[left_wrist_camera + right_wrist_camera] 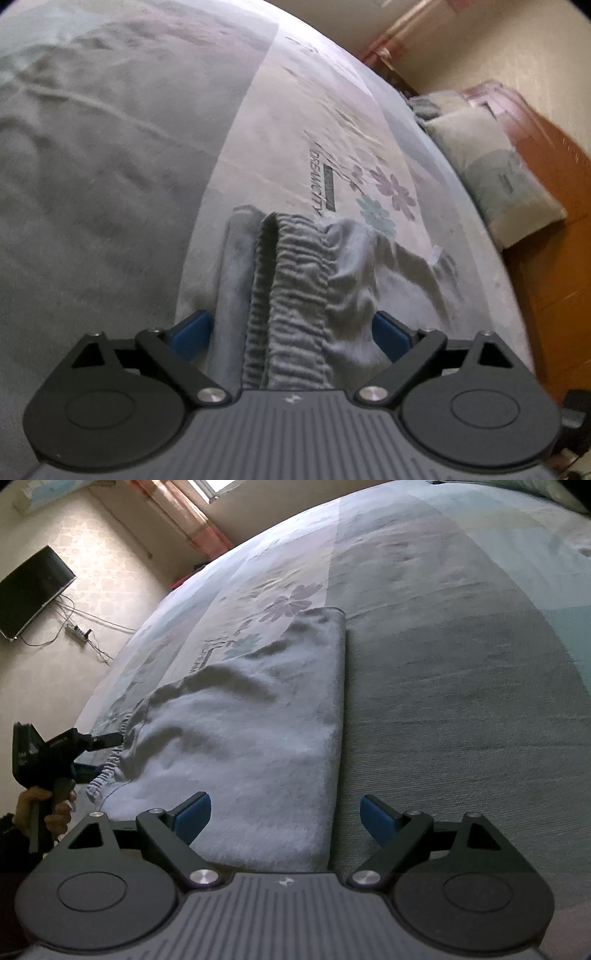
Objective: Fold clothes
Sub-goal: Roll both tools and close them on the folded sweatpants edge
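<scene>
Here your left gripper (pixel 291 328) straddled the grey shorts' (pixel 258 720) waistband (pixel 291 295), jaws spread, seemingly to pinch it, while your right gripper (pixel 284 812) hovered, jaws likewise spread, over their straight edge on the bed (pixel 461 701).

The left gripper (pixel 291 328) has its jaws spread wide — a hand (pixel 44 808) grips its handle. The right gripper (pixel 284 812) also gapes — blue pads (pixel 194 810) well apart.

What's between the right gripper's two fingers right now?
The folded edge of the grey garment and bare bedsheet beside it, seen in the right wrist view; the right gripper is open.
</scene>
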A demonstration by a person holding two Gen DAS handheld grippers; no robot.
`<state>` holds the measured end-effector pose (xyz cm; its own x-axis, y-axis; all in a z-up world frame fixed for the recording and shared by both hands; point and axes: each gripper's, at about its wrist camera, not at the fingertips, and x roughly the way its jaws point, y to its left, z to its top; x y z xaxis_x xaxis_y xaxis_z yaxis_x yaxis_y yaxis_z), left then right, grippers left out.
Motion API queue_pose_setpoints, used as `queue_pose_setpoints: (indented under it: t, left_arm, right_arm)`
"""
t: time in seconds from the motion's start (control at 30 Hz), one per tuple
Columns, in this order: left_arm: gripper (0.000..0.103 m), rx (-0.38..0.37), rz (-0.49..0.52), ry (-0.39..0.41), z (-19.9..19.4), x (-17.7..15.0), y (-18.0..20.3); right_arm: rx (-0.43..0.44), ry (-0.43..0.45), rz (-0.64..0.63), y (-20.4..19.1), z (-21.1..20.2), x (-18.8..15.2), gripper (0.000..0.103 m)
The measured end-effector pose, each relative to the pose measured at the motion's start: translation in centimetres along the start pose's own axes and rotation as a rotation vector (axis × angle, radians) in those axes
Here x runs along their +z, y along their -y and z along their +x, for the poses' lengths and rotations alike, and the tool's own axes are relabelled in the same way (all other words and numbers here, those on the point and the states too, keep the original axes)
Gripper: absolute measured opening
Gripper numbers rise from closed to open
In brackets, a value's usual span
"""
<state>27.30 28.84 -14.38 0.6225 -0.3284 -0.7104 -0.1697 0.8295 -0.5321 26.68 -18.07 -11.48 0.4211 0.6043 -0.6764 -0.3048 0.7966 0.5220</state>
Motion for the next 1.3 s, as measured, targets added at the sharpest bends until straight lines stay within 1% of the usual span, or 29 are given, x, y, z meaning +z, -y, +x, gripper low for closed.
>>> queue_pose_setpoints:
  t: [0.07,0.23,0.57,0.63,0.73,0.77,0.83,0.9,0.93,1.03,1.1,1.2,1.3]
  left_arm:
    - [0.093,0.018,0.031,-0.001,0.4,0.2,0.6]
    - [0.094,0.038,0.058,-0.001,0.3,0.0,1.0]
    - [0.094,0.021,0.079,-0.053,-1.1,-2.3,1.3]
    - [0.094,0.001,0.080,-0.072,-1.4,-2.7,1.2]
    - [0.094,-0.053,0.044,-0.087,-1.8,-2.8,0.2]
    - [0.094,-0.083,0.018,-0.090,-1.8,-2.6,-0.4]
    - [0.095,-0.144,-0.033,-0.096,-1.7,-2.2,-1.6]
    - [0.097,-0.222,-0.083,-0.108,-1.3,-1.6,-3.0]
    - [0.097,-0.247,-0.101,-0.111,-1.1,-1.4,-3.5]
    - [0.098,-0.290,-0.120,-0.123,-0.5,-0.8,-4.1]
    - [0.099,-0.300,-0.111,-0.131,0.0,-0.2,-3.9]
    - [0.099,-0.316,-0.101,-0.136,0.9,0.7,-3.8]
    - [0.100,-0.335,-0.119,-0.131,1.6,1.6,-3.8]
  right_arm:
    - [0.001,0.000,0.001,0.0,0.0,-0.1,0.091]
    - [0.000,0.000,-0.005,-0.1,-0.2,-0.1,0.092]
    - [0.009,-0.006,-0.014,-0.3,-0.5,-0.1,0.092]
    - [0.013,-0.012,-0.014,-0.2,-0.5,-0.1,0.093]
    - [0.041,-0.030,0.013,1.0,-0.3,0.1,0.097]
    - [0.053,-0.039,0.027,1.5,-0.2,0.2,0.097]
    - [0.097,-0.063,0.063,2.7,0.4,0.5,0.098]
    - [0.162,-0.069,0.098,3.8,0.9,0.9,0.102]
    - [0.195,-0.073,0.118,4.2,1.2,1.2,0.103]
    - [0.266,-0.081,0.162,5.0,2.4,2.3,0.103]
    - [0.308,-0.087,0.182,5.1,3.5,3.2,0.103]
    - [0.349,-0.102,0.187,4.8,5.6,5.0,0.103]
    - [0.371,-0.115,0.171,4.1,7.7,7.0,0.103]
